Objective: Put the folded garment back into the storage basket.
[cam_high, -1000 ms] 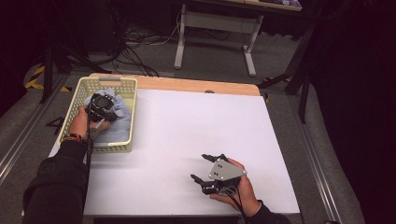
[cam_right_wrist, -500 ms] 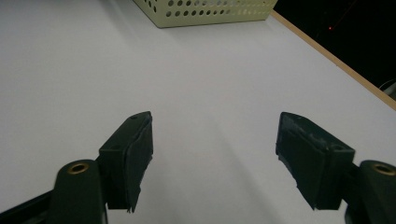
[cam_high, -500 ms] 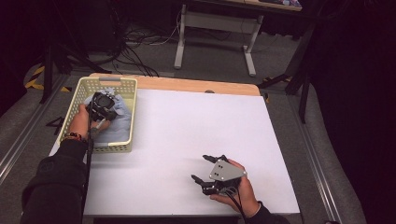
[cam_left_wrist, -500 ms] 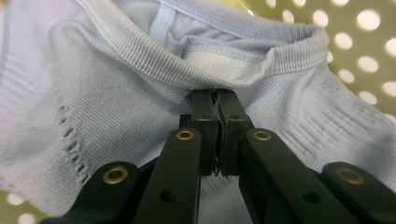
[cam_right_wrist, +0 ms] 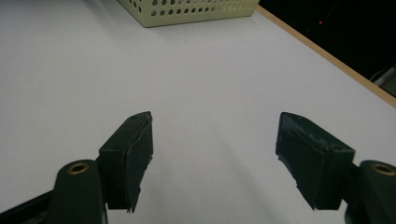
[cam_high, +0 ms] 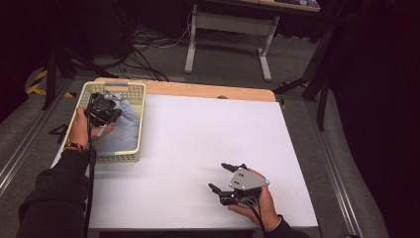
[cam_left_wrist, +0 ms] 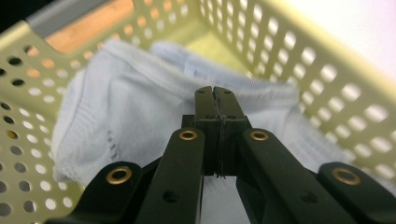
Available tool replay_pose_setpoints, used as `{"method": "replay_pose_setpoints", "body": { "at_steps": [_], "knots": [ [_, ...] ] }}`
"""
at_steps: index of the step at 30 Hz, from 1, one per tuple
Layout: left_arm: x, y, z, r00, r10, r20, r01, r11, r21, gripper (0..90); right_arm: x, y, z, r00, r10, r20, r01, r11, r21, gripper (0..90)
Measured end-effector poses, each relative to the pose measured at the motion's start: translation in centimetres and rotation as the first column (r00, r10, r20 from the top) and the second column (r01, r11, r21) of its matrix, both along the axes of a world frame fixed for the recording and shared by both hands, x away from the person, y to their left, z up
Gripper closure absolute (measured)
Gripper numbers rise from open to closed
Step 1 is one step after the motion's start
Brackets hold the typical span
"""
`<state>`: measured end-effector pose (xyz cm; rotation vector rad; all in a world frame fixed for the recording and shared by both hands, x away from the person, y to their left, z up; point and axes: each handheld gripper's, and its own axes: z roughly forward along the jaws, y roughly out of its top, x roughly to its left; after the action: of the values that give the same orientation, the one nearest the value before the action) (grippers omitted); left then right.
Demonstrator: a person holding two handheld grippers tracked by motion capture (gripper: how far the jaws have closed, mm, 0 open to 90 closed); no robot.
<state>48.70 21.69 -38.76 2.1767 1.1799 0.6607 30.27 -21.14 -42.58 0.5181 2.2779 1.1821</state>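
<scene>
Bare white surface and dim surroundings

The white surface [cam_high: 198, 148] has a wooden edge [cam_high: 208, 90] along its far side. Beyond it, black cables [cam_high: 143, 42] lie tangled on the grey floor [cam_high: 228, 64] beside a white metal stand [cam_high: 228, 25].

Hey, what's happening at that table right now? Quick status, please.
Left gripper shut over the white cloth in the basket, no fabric visibly pinched. Right gripper open, above bare table. Nothing in the way.
</scene>
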Motion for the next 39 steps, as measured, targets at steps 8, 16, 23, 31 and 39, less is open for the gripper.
{"method": "replay_pose_setpoints", "body": {
  "at_steps": [8, 16, 23, 31, 39],
  "knots": [
    [-0.9, -0.7, 0.7, 0.9976, -0.024, 0.064, 0.025, 0.9996, -0.016, 89.9, 0.0, -0.5, 0.2, 0.9997, -0.019, 0.013, 0.019, 0.9998, 0.007, 27.7],
    [-2.0, -1.7, 1.2, 0.992, -0.064, 0.109, 0.071, 0.9959, -0.056, 90.0, 0.2, -0.9, 0.3, 0.9993, -0.033, 0.016, 0.033, 0.9994, 0.007, 27.8],
    [-3.8, -2.8, 1.7, 0.9787, -0.104, 0.177, 0.122, 0.9877, -0.097, 90.0, 0.3, -1.0, 0.3, 0.9989, -0.042, 0.021, 0.041, 0.999, 0.016, 27.7],
    [-6.2, -4.1, 1.7, 0.9555, -0.153, 0.252, 0.19, 0.973, -0.131, 90.0, 0.2, -1.0, 0.3, 0.9995, -0.029, 0.014, 0.028, 0.9984, 0.05, 27.7],
    [-7.9, -5.1, 1.5, 0.9384, -0.185, 0.292, 0.235, 0.9607, -0.147, 87.4, 0.2, -0.9, 0.2, 0.9997, -0.023, 0.011, 0.022, 0.9987, 0.047, 26.8]
  ]
}}
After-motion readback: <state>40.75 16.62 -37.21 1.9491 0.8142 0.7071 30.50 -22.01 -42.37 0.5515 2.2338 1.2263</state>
